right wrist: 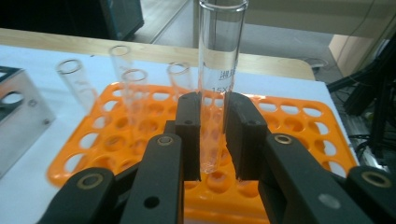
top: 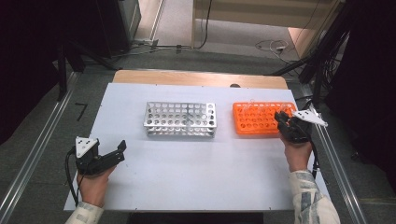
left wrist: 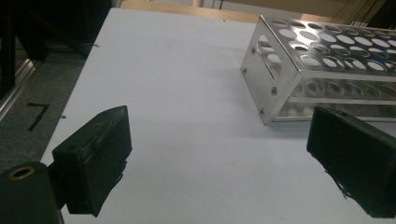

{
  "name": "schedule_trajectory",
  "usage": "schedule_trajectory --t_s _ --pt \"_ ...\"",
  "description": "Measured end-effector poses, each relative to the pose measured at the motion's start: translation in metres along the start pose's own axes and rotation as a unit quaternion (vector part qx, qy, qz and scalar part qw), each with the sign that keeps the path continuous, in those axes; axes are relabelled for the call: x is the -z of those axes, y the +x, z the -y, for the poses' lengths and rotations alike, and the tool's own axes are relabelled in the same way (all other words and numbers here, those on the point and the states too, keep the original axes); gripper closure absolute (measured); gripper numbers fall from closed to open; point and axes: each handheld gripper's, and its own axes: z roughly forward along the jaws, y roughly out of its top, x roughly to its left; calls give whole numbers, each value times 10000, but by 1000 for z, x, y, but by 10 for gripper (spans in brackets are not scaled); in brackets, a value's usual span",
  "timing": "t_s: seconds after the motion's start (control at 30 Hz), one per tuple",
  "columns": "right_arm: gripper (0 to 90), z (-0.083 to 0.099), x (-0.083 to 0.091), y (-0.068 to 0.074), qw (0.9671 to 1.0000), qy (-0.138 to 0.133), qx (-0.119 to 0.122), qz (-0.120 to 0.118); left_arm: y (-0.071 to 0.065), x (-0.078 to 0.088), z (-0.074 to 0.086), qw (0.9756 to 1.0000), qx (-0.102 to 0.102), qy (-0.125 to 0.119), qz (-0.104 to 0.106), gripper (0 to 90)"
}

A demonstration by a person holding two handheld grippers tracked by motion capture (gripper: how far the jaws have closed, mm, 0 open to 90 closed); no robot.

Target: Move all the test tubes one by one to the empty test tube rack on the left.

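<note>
A: Glass test tube (right wrist: 219,70) clamped in right gripper (right wrist: 212,140), its bottom just above the orange rack (right wrist: 299,126)?

B: Yes. Three tubes (right wrist: 133,88) remain there. Metal rack (top: 180,119) looks empty; left gripper (left wrist: 219,163) spread, idle.

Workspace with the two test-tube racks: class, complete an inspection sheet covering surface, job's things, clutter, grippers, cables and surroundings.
Surface: white board on a wooden table.
Job's things: orange rack with several clear tubes standing in it; one glass tube held upright with its bottom just above the rack; metal rack beside it.
Clutter: nothing seen.
Grippers: right hand-held gripper shut on the glass tube; left hand-held gripper open, nothing between its jaws.
Cables: black cable trails from the left hand-held gripper; floor cables beyond the table.
Surroundings: metal rails alongside, dark equipment behind.
</note>
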Motion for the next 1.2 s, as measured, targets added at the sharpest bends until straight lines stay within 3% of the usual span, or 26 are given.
schedule_trajectory --t_s 0.2,0.33,0.43,0.57,0.77,0.93,1.2 --pt "734 2 20 18 9993 -11 73 -356 -8 0 0 9997 -73 107 191 66" --pt "734 3 23 28 9984 38 98 -550 -17 0 0 9992 -163 115 336 66" --pt "734 6 25 46 9967 92 264 -764 -22 0 0 9988 -249 134 402 66" --pt "734 8 26 60 9948 120 392 -936 -30 0 0 9981 -295 140 522 66" --pt "734 12 23 91 9877 221 536 -1451 -43 -1 1 9969 -441 127 634 82" --pt "734 15 22 111 9828 277 670 -1698 -53 -2 2 9957 -498 145 771 82" --pt "734 19 21 136 9753 351 799 -2029 -76 -7 4 9917 -603 232 1115 82"
